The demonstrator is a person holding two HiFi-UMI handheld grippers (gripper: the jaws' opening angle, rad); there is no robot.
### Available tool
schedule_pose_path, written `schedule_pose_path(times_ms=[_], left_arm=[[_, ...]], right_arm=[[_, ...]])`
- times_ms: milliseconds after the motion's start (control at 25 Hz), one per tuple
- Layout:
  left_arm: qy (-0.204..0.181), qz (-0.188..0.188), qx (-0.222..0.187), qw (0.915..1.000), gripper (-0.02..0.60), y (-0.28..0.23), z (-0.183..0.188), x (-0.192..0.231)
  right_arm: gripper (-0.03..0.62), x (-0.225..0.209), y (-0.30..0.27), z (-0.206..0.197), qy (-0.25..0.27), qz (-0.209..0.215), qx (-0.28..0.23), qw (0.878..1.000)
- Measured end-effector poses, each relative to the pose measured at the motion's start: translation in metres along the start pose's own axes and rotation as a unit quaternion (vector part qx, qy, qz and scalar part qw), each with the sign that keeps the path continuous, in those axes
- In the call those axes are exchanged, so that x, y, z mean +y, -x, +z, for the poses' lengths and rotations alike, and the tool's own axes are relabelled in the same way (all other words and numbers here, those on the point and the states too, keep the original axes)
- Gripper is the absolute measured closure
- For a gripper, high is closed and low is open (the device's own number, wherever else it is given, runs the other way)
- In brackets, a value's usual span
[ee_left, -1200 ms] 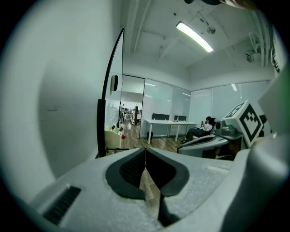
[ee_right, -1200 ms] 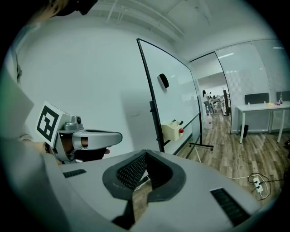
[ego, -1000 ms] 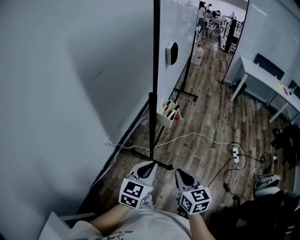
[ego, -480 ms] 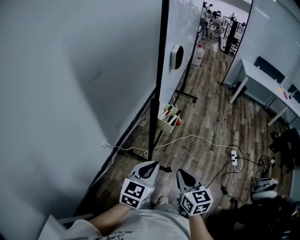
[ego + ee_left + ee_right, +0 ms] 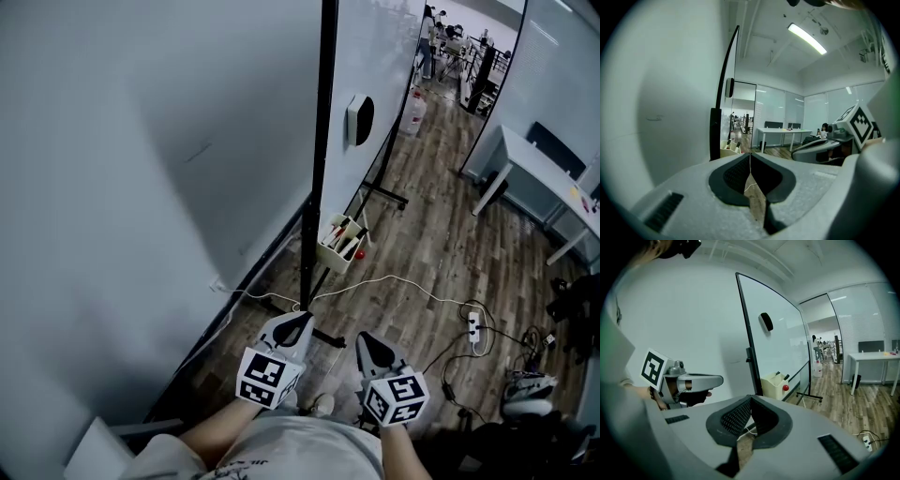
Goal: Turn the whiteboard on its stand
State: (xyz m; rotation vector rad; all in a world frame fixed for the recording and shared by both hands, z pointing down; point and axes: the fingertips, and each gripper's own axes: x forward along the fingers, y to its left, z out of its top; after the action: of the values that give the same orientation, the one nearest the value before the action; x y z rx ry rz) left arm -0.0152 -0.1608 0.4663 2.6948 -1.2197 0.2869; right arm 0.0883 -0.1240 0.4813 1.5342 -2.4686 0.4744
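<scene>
Your left gripper (image 5: 298, 323) and right gripper (image 5: 367, 342): jaws pressed together, nothing between them. Whiteboard (image 5: 375, 66) ahead, edge-on beside the wall (image 5: 141, 187), top cut off. Markers (image 5: 345, 232) in tray (image 5: 332, 253): print unreadable.

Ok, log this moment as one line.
phase: before contact | left hand-held gripper: shut, empty | right hand-held gripper: shut, empty | whiteboard: ahead, untouched

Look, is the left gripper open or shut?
Shut. The left gripper has its jaws meeting at the tips, with nothing between them.
</scene>
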Motion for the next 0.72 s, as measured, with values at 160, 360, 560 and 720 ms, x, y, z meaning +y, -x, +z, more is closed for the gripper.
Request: schedule_pose_path(times_ms=[160, 360, 560, 720], left_arm=[[0.007, 0.024, 0.004, 0.9997, 0.569, -0.013, 0.003, 0.018], [0.002, 0.052, 0.012, 0.9986, 0.563, -0.030, 0.007, 0.041], [0.008, 0.067, 0.020, 0.9975, 0.533, -0.052, 0.009, 0.064], [0.013, 0.073, 0.025, 0.9970, 0.505, -0.068, 0.011, 0.079]], right_arm=[[0.588, -0.008, -0.006, 0.004, 0.000, 0.007, 0.000, 1.000], [0.588, -0.017, -0.014, 0.010, 0.000, 0.011, -0.003, 1.000], [0.588, -0.028, -0.026, 0.013, -0.004, 0.016, 0.001, 1.000], [0.588, -0.033, -0.032, 0.009, -0.007, 0.021, 0.007, 1.000]])
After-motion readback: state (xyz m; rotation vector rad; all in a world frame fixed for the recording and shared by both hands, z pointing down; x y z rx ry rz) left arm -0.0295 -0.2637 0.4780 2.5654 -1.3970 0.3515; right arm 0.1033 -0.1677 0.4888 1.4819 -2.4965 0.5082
